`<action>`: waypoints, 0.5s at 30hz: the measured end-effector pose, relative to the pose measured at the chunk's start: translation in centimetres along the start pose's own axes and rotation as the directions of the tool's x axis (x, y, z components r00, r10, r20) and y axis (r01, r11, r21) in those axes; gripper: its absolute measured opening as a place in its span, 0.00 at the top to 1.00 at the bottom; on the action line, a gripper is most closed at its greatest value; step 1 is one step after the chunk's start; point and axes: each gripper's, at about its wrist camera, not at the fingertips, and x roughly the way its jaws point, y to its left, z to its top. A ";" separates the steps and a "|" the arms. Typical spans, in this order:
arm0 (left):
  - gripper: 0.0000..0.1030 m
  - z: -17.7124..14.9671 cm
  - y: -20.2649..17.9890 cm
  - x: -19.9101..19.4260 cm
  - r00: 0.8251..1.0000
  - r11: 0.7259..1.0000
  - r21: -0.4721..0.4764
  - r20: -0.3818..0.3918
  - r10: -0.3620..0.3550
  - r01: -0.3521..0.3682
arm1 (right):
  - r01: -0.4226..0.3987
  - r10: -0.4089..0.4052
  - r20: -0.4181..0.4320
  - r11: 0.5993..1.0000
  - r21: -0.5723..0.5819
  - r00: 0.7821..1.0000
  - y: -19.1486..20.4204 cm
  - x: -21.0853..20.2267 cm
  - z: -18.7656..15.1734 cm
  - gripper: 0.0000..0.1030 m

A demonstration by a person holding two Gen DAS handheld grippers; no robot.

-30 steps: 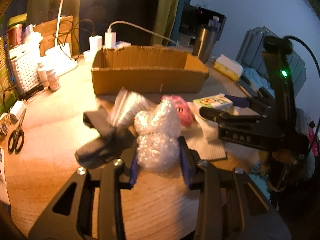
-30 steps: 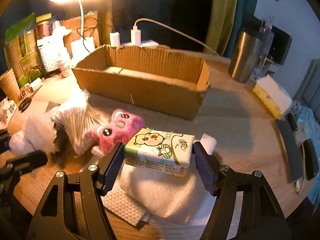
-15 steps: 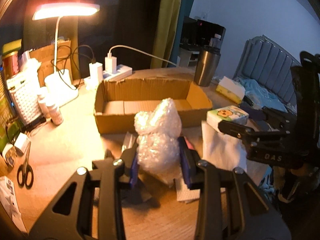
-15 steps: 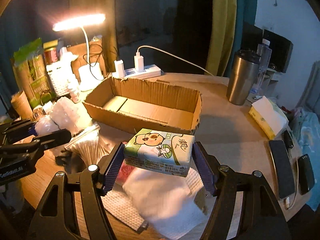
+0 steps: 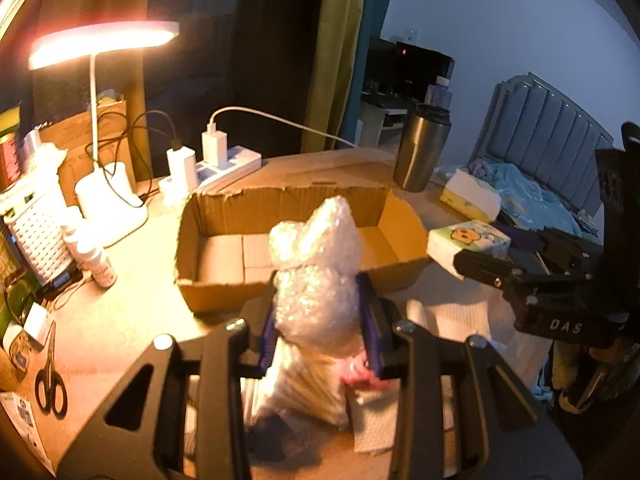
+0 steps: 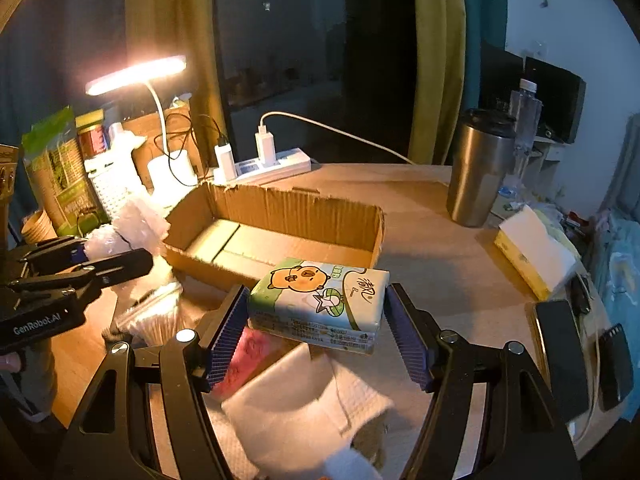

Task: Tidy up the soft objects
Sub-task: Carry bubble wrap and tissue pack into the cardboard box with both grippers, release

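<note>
While both grippers hang above the table [image 6: 432, 208], each has a load. Left gripper [image 5: 318, 316]: fingers narrow, clamped on a wad of bubble wrap [image 5: 316, 264], which stands upright between the blue pads, in front of the cardboard box [image 5: 208, 292] at 12 o'clock. Right gripper [image 6: 316, 322]: fingers wide, gripping a tissue pack [image 6: 320, 300] by its short ends, pack roughly level, clear of the table, box rim just beyond it at 12 o'clock. Box is open-topped, nothing soft visible inside. Still on the table under the grippers: white cloth [image 6: 304, 408], something pink [image 6: 240, 360] partly hidden, bag of cotton swabs [image 6: 154, 318] at 9 o'clock. Steel tumbler [image 6: 478, 168] at 2 o'clock, lit desk lamp [image 6: 136, 74] at 10 o'clock.
</note>
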 end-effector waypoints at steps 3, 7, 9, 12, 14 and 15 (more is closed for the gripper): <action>0.65 0.9 -0.1 0.8 1.000 1.000 0.001 0.003 0.004 -0.004 | -0.017 0.017 0.002 1.000 0.000 1.000 -0.3 1.1 0.7 0.30; 0.65 2.0 -0.1 2.2 1.000 1.000 -0.001 0.003 0.009 -0.009 | -0.044 0.044 -0.002 0.999 0.001 0.999 -0.8 2.6 1.6 0.30; 0.65 2.2 0.0 3.0 1.000 1.000 -0.005 -0.005 0.011 -0.011 | -0.057 0.057 -0.005 0.998 0.002 0.998 -1.0 3.3 1.8 0.30; 0.65 2.6 -0.1 4.3 1.000 1.000 -0.007 -0.021 0.013 -0.013 | -0.083 0.083 -0.016 0.997 0.002 0.996 -1.1 4.5 2.1 0.30; 0.65 2.7 -0.2 5.1 0.999 1.000 -0.009 -0.030 0.014 -0.015 | -0.099 0.099 -0.024 0.995 0.003 0.995 -1.1 5.4 2.3 0.30; 0.65 2.8 -0.3 5.5 0.999 1.000 -0.010 -0.033 0.015 -0.016 | -0.107 0.107 -0.028 0.994 0.004 0.994 -1.2 5.7 2.4 0.30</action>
